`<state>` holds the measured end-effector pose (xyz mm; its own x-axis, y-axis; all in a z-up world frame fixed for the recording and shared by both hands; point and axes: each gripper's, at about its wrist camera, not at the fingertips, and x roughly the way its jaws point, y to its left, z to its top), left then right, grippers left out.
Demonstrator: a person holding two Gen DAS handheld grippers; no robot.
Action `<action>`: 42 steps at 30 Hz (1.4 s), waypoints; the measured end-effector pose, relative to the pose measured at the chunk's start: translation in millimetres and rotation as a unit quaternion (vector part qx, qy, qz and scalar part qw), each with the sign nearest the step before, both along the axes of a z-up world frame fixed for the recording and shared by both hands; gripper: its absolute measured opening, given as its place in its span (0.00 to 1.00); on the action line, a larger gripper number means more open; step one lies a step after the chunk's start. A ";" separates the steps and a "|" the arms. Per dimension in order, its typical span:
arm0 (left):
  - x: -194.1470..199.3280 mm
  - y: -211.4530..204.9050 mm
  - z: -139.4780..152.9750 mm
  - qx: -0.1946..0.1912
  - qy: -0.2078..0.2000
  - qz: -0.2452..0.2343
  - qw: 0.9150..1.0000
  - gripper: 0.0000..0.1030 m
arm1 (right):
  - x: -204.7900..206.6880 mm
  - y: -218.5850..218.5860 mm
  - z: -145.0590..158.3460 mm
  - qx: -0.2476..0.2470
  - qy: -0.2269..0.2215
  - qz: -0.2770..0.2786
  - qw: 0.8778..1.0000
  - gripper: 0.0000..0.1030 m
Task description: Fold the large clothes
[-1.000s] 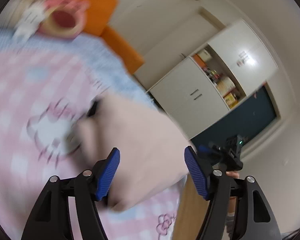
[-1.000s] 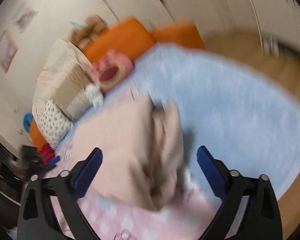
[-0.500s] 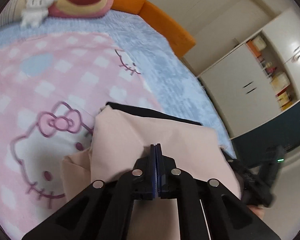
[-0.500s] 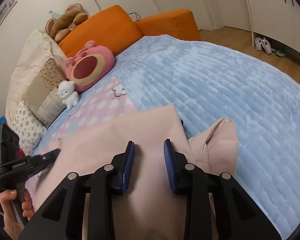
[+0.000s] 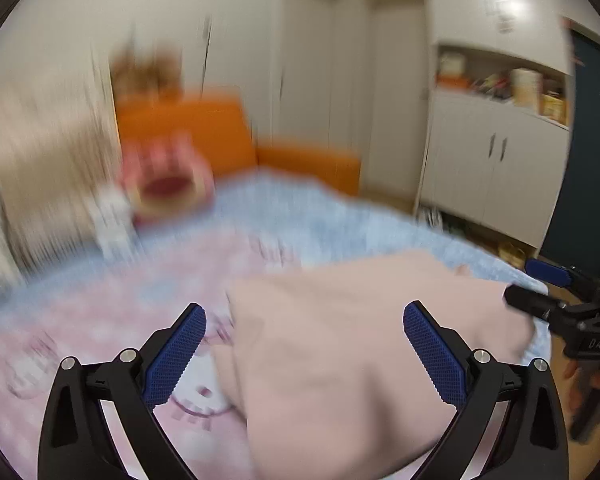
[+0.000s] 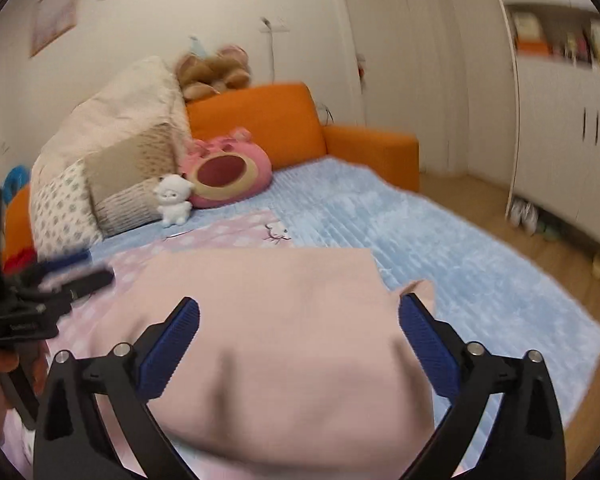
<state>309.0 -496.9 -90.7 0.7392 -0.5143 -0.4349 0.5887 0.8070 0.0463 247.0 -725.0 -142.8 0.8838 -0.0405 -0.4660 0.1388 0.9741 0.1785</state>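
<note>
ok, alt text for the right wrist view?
Open right tongs hover over a folded pale pink garment on a bed with blue and pink covers. Left tongs sit at the left edge; plush toys and orange cushions behind.

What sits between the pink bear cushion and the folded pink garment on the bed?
In the right wrist view, only bedding: the blue quilt and a corner of the pink checked blanket lie between cushion and garment. The white plush toy stands off to the left.
</note>
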 end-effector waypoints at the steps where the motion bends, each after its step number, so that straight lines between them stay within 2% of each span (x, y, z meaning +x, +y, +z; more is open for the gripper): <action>1: -15.3 2.6 0.9 0.003 -0.011 0.001 1.000 0.97 | -18.8 9.5 0.6 -0.006 -0.008 -0.004 1.000 0.95; 5: -60.9 13.1 -9.4 0.012 0.000 0.019 1.000 0.97 | -88.7 47.1 -3.9 -0.041 -0.044 -0.023 0.998 0.95; 7: -75.9 19.9 -20.3 -0.002 0.004 0.027 1.000 0.97 | -116.9 67.4 -4.7 -0.087 -0.067 -0.031 0.993 0.95; 10: -93.8 25.9 -43.3 -0.032 0.006 0.022 0.999 0.97 | -137.1 90.0 -15.9 -0.151 -0.095 -0.057 0.982 0.95; 15: -119.4 24.8 -83.0 -0.004 -0.039 0.029 0.999 0.97 | -137.5 90.7 -48.3 -0.111 -0.062 -0.048 0.991 0.95; 17: -121.9 24.3 -90.2 0.004 -0.033 0.022 0.999 0.97 | -134.5 86.9 -61.7 -0.096 -0.038 -0.048 0.994 0.95; 19: -124.0 28.2 -94.6 -0.013 -0.014 0.019 1.000 0.97 | -132.7 79.0 -74.2 -0.060 -0.024 -0.048 0.997 0.95; 22: -127.2 35.1 -96.7 -0.039 -0.014 0.028 0.999 0.97 | -132.6 72.0 -83.2 -0.036 -0.020 -0.060 0.997 0.95; 31: -125.2 24.3 -104.8 -0.028 -0.001 0.014 1.000 0.97 | -128.4 67.8 -85.6 -0.042 -0.026 -0.067 0.996 0.95; 42: -121.8 19.3 -99.9 -0.034 -0.006 0.031 0.999 0.97 | -119.5 61.5 -76.7 -0.047 -0.042 -0.062 0.996 0.95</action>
<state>187.2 -477.6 -190.6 0.7752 -0.4958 -0.3915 0.5377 0.8431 -0.0030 127.5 -663.5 -219.5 0.9048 -0.1918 -0.3803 0.2475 0.9634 0.1028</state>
